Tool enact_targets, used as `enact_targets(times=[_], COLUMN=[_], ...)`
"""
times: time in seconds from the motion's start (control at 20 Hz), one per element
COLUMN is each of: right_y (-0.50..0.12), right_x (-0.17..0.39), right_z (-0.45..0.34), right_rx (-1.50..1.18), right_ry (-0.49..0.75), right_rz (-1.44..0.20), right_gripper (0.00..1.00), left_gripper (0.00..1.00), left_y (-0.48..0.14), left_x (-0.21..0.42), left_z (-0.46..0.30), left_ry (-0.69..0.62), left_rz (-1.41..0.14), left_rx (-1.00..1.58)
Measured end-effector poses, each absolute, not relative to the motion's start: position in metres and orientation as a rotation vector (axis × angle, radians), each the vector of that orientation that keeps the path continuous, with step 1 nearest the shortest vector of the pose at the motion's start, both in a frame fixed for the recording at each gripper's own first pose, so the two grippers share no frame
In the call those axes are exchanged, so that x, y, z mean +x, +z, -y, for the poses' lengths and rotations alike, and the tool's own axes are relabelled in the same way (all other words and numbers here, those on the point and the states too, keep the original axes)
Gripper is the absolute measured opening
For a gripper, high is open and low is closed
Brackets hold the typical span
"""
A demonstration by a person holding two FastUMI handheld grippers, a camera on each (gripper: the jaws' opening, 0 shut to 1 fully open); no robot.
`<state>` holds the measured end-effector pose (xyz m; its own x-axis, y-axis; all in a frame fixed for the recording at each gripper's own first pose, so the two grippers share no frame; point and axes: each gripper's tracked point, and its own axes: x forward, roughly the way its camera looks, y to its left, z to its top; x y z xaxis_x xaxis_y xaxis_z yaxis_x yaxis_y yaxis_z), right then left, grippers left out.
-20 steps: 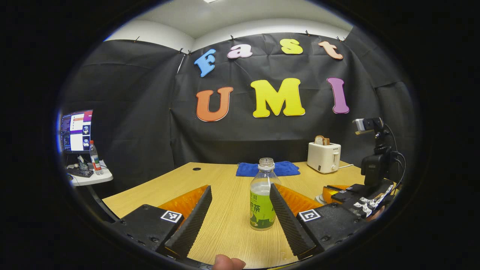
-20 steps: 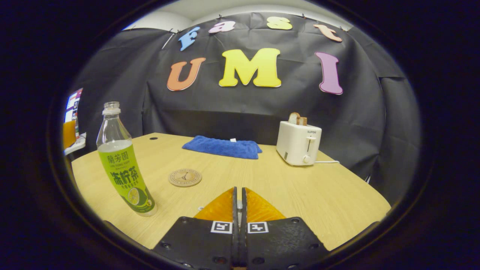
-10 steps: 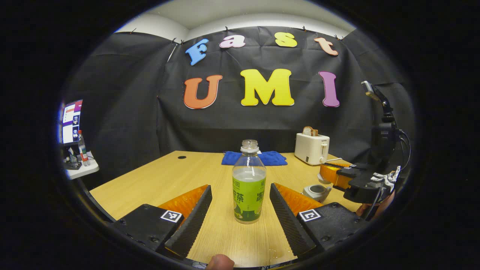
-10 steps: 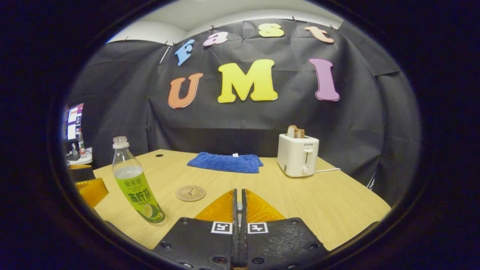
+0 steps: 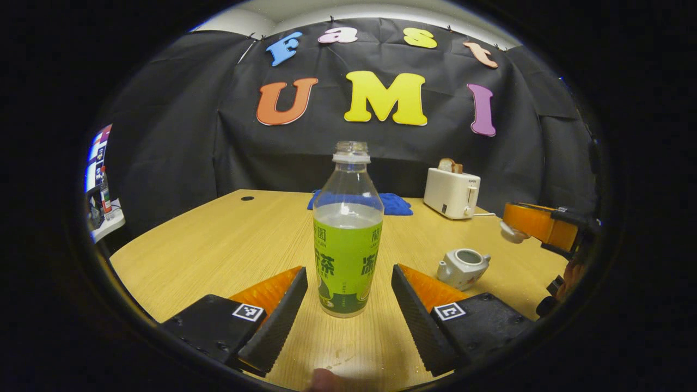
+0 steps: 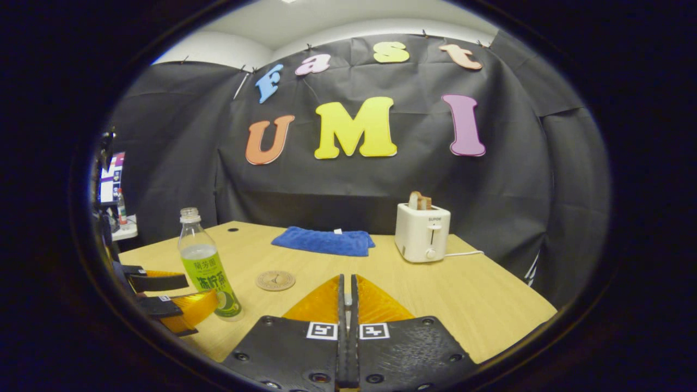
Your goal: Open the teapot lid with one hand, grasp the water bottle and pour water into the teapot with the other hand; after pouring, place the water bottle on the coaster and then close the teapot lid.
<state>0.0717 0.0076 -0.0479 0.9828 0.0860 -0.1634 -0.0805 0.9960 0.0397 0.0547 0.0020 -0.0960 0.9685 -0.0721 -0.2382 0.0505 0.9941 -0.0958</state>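
Left gripper view: compared with half a second ago, the left gripper [image 5: 348, 310] has closed in on the water bottle [image 5: 347, 239], which now stands upright between its two wide-apart fingers, touching neither. I judge the grasp is about to begin. The bottle has no cap and is roughly half full.

To the right on the table [image 5: 228, 239], the teapot [image 5: 463, 267] sits open, well apart from the bottle. The right gripper [image 5: 536, 226], raised above it near the table's right edge, has moved up and away since then, with what looks like the small white lid [image 5: 513, 234] at its tip. In the right gripper view its fingers are pressed together on something thin.

Beyond the bottle the coaster [image 6: 275, 280] lies on open tabletop. A blue cloth [image 6: 324, 241] and a toaster [image 6: 422, 233] sit along the far edge, clear of the pouring path.
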Motion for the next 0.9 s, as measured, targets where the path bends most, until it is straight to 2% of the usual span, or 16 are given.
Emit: enact_targets(times=[0.55, 0.7, 0.9], right_y=[-0.055, -0.056, -0.056], right_x=[0.069, 0.068, 0.065], right_z=[0.013, 0.017, 0.023], right_rx=[0.052, 0.058, 0.065], right_ry=[0.071, 0.072, 0.074], right_rz=[-0.187, -0.186, -0.181], right_gripper=[0.00, 0.00, 0.00], left_gripper=[0.97, 0.83, 0.79], left_y=[-0.110, -0.111, -0.109], left_x=[0.075, 0.078, 0.077], left_z=[-0.001, -0.002, -0.002], left_ry=[-0.057, -0.051, -0.050], left_rz=[-0.290, -0.290, -0.316], left_rx=[-0.096, -0.092, -0.063])
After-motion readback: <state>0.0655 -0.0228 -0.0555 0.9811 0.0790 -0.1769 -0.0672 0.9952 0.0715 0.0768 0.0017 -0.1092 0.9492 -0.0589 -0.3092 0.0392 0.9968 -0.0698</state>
